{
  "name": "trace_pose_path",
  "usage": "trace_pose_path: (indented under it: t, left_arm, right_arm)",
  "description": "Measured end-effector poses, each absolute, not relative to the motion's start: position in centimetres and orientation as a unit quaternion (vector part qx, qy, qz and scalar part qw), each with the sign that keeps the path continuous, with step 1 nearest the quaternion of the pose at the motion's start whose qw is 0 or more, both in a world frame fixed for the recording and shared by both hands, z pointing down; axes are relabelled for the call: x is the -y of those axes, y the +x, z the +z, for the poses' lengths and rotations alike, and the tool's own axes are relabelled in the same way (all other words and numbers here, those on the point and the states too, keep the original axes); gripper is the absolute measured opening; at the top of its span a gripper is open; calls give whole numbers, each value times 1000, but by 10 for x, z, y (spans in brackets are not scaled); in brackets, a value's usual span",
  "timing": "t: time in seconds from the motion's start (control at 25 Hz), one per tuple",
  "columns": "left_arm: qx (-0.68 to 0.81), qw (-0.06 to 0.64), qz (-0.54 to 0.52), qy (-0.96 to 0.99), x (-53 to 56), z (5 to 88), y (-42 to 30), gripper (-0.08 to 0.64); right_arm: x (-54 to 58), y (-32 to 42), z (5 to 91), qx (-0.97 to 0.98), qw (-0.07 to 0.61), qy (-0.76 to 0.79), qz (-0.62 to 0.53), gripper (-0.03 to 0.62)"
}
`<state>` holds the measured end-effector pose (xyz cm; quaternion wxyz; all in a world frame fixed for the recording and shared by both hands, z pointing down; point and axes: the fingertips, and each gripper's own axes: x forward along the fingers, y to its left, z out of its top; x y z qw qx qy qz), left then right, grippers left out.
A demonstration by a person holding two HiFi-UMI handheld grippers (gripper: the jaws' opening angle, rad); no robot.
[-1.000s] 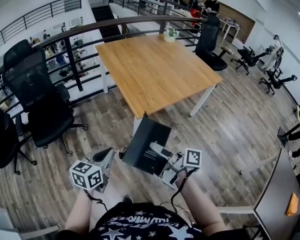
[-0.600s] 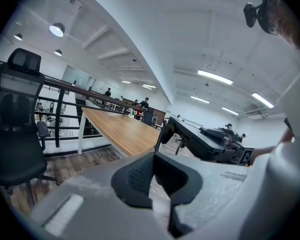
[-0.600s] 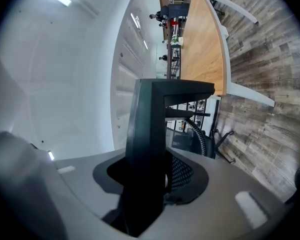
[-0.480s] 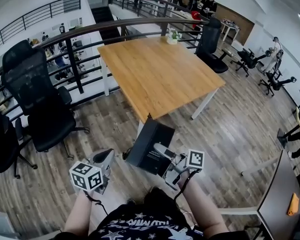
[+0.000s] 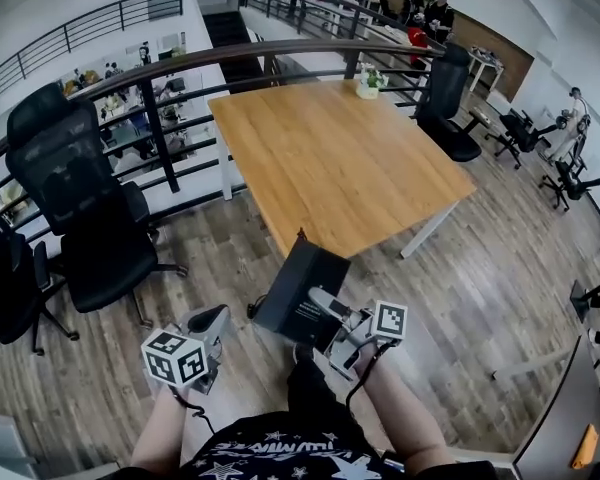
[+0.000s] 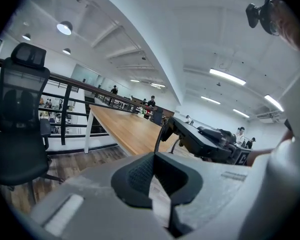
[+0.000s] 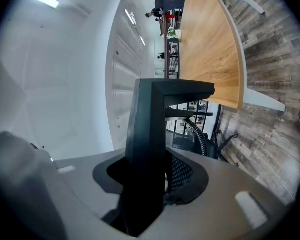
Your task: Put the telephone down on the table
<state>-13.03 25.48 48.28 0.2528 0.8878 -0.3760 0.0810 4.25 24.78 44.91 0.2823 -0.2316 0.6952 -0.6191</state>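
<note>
The telephone is a black desk set with a coiled cord. It hangs in the air just short of the near corner of the wooden table. My right gripper is shut on its near edge; in the right gripper view the black body stands up between the pads. My left gripper is lower left of the phone, apart from it, with its jaws together and nothing in them. From the left gripper view the phone shows at the right, with the table beyond it.
Black office chairs stand at the left by a dark railing. Another chair is at the table's far side, and a small plant sits on its far edge. Wood floor lies below the grippers. People are far back.
Both grippers and the phone have come forward, closer to the table's near corner. The grip on the phone is unchanged.
</note>
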Motion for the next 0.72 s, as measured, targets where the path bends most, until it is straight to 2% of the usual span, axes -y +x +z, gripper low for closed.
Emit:
trace_pose_path:
  t: [0.44,0.72]
  left_arm:
    - [412,248,85,873,-101,471,-65,2]
    - [430,250,88,863,-29,469,-27,2]
  right_arm:
    - [-76,110,462,-713,232,-214,-626,163]
    - [4,147,459,-720,223,-191,-628,163]
